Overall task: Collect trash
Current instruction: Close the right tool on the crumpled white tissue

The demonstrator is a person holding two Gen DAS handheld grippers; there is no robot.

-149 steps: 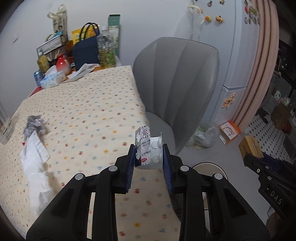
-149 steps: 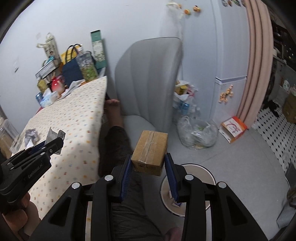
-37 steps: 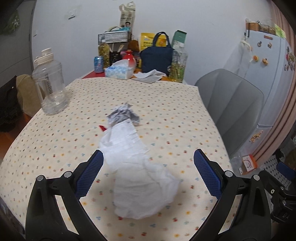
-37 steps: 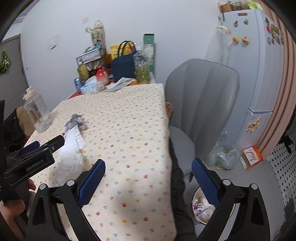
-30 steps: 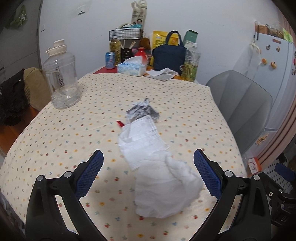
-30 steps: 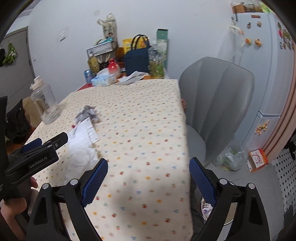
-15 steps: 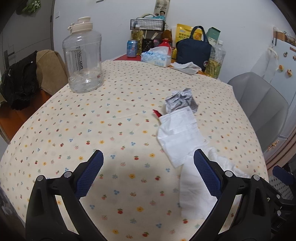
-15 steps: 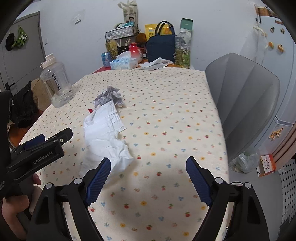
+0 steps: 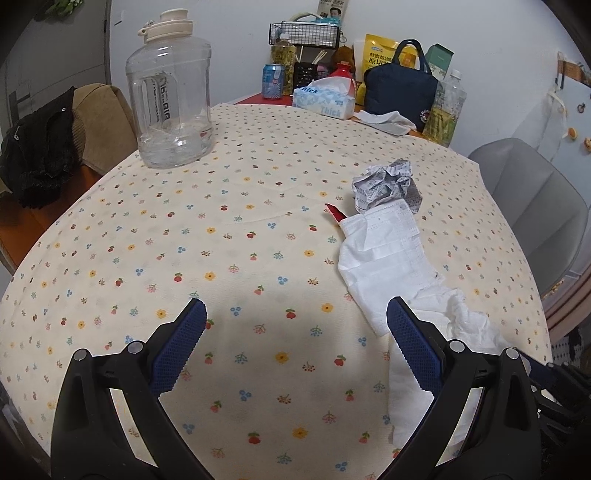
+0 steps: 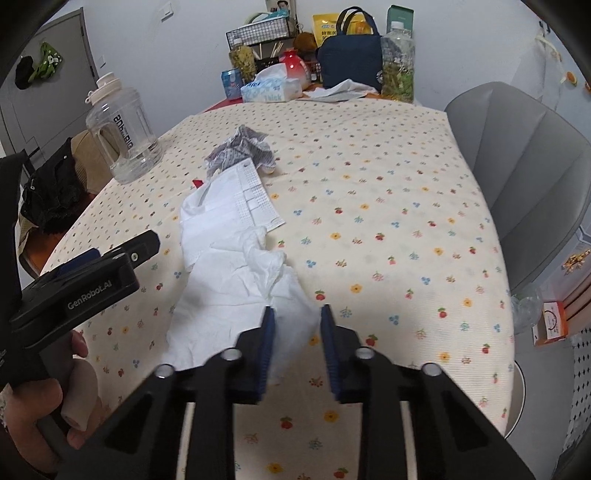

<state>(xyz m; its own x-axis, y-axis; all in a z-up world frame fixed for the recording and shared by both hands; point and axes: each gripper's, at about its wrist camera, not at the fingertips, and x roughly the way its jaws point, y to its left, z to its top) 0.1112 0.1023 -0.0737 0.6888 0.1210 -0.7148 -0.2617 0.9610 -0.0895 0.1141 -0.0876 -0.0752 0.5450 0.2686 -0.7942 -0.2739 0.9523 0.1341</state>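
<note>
Closing, the right gripper (image 10: pixel 294 317) has its ribbed blue pads either side of a soft white crumpled tissue (image 10: pixel 243 291) near the table's front edge; the near lump of the tissue sits between the jaws, though whether the pads press on it yet cannot be told. Wide apart, the left gripper (image 9: pixel 295 325) hovers over bare cloth near the front edge, holding nothing, with the tissue's end just beside its right pad.

A cream tablecloth (image 9: pixel 184 236) with small printed flowers covers the table. Beyond the tissue, overlapping it, lies a flat pleated white face mask (image 10: pixel 236 199), and touching its far end is a tight grey-printed paper ball (image 10: pixel 240 151). A small red scrap (image 9: pixel 334 213) peeks out at the mask's left side.

Near the left edge stands a clear, blocky plastic water jug (image 9: pixel 170 92) with a cream cap. Along the far edge are a tissue box (image 9: pixel 324 101), a navy fabric bag (image 9: pixel 399 86) and a wire basket (image 9: pixel 306 35). A grey ribbed chair (image 10: pixel 528 166) stands at the right edge.
</note>
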